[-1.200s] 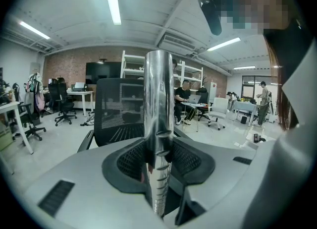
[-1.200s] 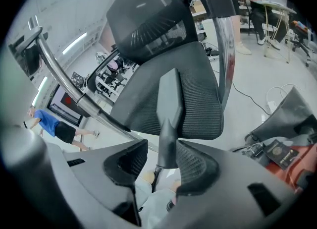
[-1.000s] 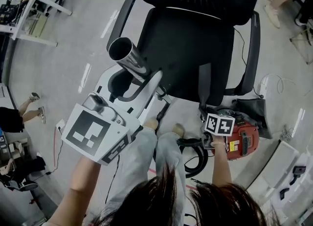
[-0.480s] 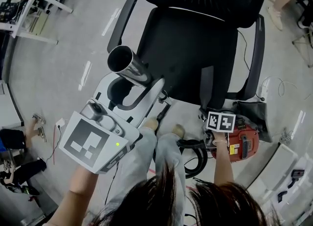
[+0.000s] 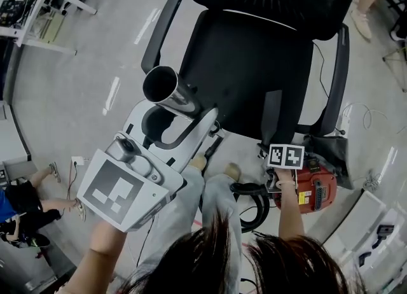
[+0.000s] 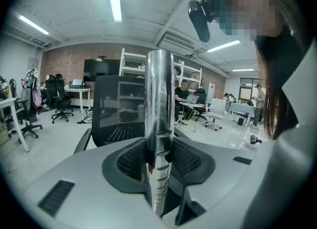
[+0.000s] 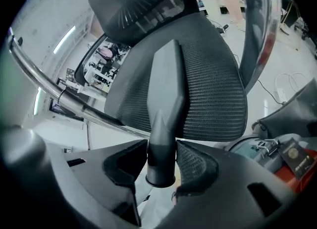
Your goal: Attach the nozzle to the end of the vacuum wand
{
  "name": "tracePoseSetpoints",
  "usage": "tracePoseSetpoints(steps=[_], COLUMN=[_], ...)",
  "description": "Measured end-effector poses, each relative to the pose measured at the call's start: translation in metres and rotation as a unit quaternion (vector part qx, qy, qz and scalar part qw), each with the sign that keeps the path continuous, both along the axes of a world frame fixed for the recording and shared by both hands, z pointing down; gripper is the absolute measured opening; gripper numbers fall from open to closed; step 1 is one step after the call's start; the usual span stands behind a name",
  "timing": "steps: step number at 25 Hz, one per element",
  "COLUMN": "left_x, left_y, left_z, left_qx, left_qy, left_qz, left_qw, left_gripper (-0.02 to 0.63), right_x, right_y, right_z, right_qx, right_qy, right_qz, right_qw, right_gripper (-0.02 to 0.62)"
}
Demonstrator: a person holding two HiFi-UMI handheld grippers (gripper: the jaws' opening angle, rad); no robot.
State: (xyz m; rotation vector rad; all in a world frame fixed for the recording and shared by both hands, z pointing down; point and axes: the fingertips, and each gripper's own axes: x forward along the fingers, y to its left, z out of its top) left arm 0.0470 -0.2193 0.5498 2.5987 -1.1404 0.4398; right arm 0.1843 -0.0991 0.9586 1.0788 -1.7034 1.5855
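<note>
My left gripper is shut on a chrome vacuum wand, whose open end points up toward the camera in the head view. In the left gripper view the wand stands upright between the jaws of the left gripper. My right gripper, under its marker cube, is shut on a black tapered nozzle that lies over the chair seat. In the right gripper view the nozzle sticks out from the right gripper, round socket end nearest the camera. Nozzle and wand are well apart.
A black mesh office chair stands right in front of both grippers. A red vacuum body with a black hose sits on the floor at the lower right. Desks and a seated person's legs are off to the left.
The left gripper and wand have drifted slightly toward me, the wand's open end lower in the head view. The right gripper with the nozzle has barely moved.
</note>
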Motion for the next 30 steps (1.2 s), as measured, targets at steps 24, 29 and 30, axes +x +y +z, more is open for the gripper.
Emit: tracePoseSetpoints(steps=[24, 29, 30], left_x=[-0.001, -0.001, -0.002], left_y=[0.005, 0.006, 0.006], left_z=[0.003, 0.003, 0.002], left_qx=[-0.017, -0.017, -0.019], left_qy=[-0.021, -0.024, -0.025], left_qz=[0.021, 0.026, 0.026], left_qw=[0.9994, 0.9992, 0.9992], left_gripper=[0.149, 0.149, 0.149], right_x=[-0.012, -0.01, -0.01], right_y=[0.011, 0.009, 0.009], right_z=[-0.008, -0.021, -0.024], right_qx=[-0.013, -0.004, -0.002], right_qy=[-0.044, -0.047, -0.047], right_qz=[0.044, 0.058, 0.059], right_qw=[0.998, 0.997, 0.997], right_gripper=[0.175, 0.175, 0.175])
